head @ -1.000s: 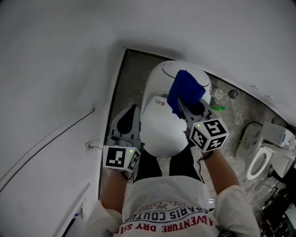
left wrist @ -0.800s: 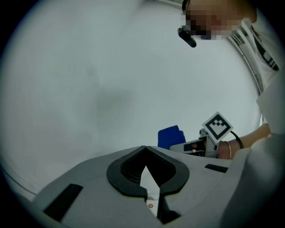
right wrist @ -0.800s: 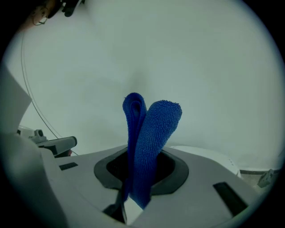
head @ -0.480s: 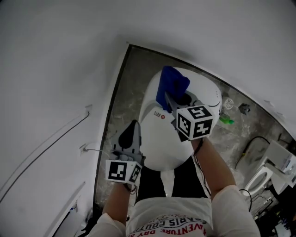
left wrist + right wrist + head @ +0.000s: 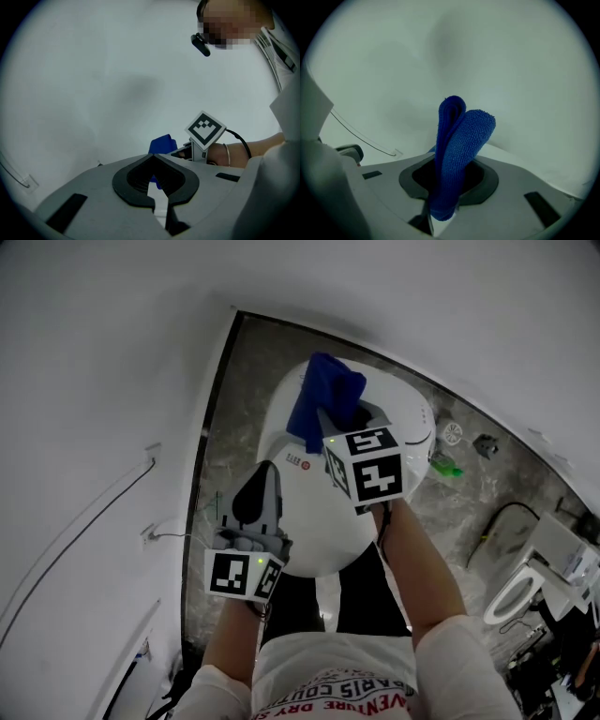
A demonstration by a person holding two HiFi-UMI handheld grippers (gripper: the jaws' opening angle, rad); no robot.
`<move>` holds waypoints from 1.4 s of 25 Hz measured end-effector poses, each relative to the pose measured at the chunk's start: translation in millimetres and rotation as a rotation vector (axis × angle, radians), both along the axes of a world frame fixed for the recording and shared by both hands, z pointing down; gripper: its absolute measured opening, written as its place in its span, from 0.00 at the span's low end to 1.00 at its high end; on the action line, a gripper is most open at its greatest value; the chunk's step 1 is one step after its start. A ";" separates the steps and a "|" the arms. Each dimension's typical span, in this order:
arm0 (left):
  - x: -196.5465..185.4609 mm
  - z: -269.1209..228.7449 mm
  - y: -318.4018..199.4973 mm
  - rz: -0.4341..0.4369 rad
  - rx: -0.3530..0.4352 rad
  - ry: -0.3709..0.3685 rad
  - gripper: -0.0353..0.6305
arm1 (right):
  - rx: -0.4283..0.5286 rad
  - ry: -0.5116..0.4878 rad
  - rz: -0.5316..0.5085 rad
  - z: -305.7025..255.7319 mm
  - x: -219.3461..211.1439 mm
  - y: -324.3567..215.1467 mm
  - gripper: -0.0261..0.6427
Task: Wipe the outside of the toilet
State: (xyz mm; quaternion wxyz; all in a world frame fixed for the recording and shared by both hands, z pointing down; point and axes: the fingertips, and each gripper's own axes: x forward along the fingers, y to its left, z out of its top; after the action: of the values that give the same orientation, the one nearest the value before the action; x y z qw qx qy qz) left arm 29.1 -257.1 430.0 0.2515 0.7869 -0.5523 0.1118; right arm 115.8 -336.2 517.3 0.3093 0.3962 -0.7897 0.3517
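The right tool (image 5: 330, 423) is clamped tight on a folded blue cloth (image 5: 323, 397), held above the rear edge of the toilet (image 5: 314, 521), near the wall (contact with the porcelain is unclear). The left tool (image 5: 265, 474), jaws drawn together on nothing, hangs at the toilet's left edge.
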 end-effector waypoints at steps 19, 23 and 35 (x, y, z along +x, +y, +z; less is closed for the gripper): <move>83.6 9.0 -6.0 0.091 -0.001 -0.009 0.06 | -0.099 -0.047 0.139 4.9 138.7 18.7 0.18; 119.1 12.4 -4.7 0.128 -0.004 -0.013 0.06 | -0.109 -0.059 0.158 10.3 166.9 23.1 0.18; 214.6 37.6 21.0 0.196 -0.043 0.005 0.06 | -0.138 -0.047 0.247 51.3 267.3 44.9 0.18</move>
State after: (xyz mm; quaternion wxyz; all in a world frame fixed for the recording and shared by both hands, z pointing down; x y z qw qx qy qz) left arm 243.7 -236.1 467.6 0.2579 0.8318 -0.4694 0.1457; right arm 383.2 -291.3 568.6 0.2714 0.4598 -0.7160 0.4498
